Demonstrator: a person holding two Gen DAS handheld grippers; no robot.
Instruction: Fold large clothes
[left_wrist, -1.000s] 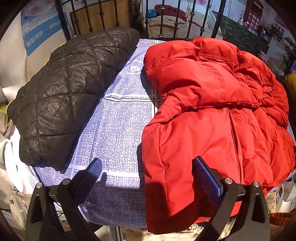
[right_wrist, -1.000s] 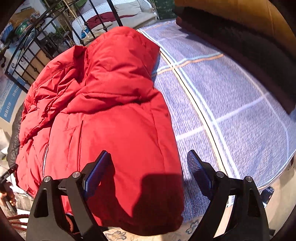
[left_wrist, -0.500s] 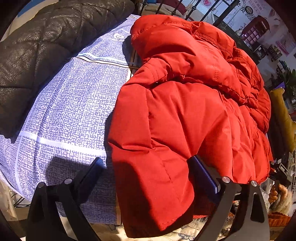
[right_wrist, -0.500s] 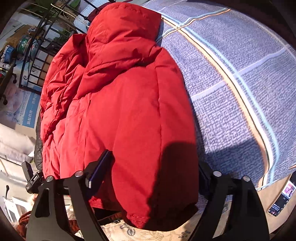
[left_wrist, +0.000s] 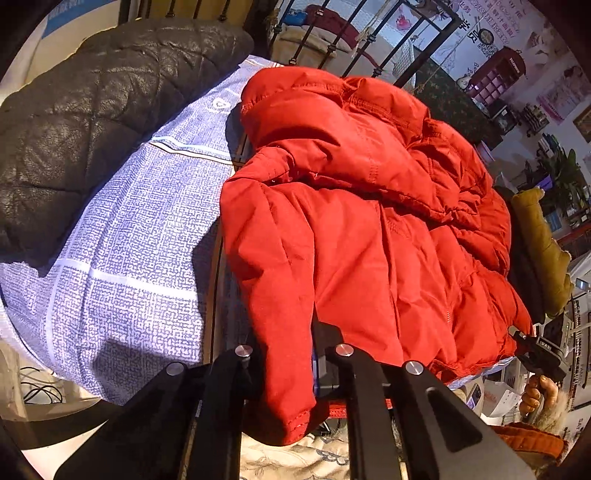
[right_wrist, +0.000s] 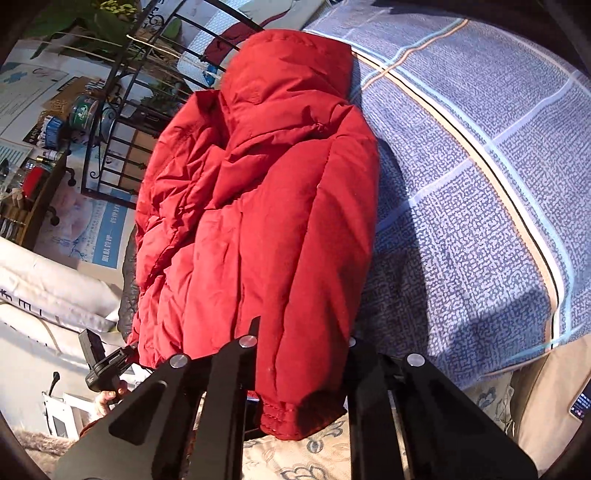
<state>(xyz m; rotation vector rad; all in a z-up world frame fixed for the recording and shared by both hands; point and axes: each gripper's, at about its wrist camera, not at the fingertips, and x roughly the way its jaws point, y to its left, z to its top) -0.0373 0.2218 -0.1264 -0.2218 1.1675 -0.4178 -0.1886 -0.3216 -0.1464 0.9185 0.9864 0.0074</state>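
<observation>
A red puffy hooded jacket (left_wrist: 369, 221) lies on a blue patterned bed sheet (left_wrist: 129, 240), its hood toward the far end. In the left wrist view my left gripper (left_wrist: 291, 365) is shut on the jacket's near hem at its left corner. In the right wrist view my right gripper (right_wrist: 299, 354) is shut on the jacket's (right_wrist: 258, 203) near hem at the other corner. The pads of both grippers are buried in red cloth. The right gripper also shows at the right edge of the left wrist view (left_wrist: 543, 354), and the left gripper at the left edge of the right wrist view (right_wrist: 103, 362).
A black quilted cushion (left_wrist: 92, 110) lies left of the jacket. A black iron bed rail (left_wrist: 332, 33) stands at the far end. A mustard cushion (left_wrist: 543, 243) lies to the right. The sheet (right_wrist: 480, 184) spreads right of the jacket. Floral fabric (right_wrist: 314, 454) hangs below the bed's near edge.
Both grippers moved forward onto the jacket's near hem and went from open to shut on it. The hem is now bunched between each pair of fingers.
</observation>
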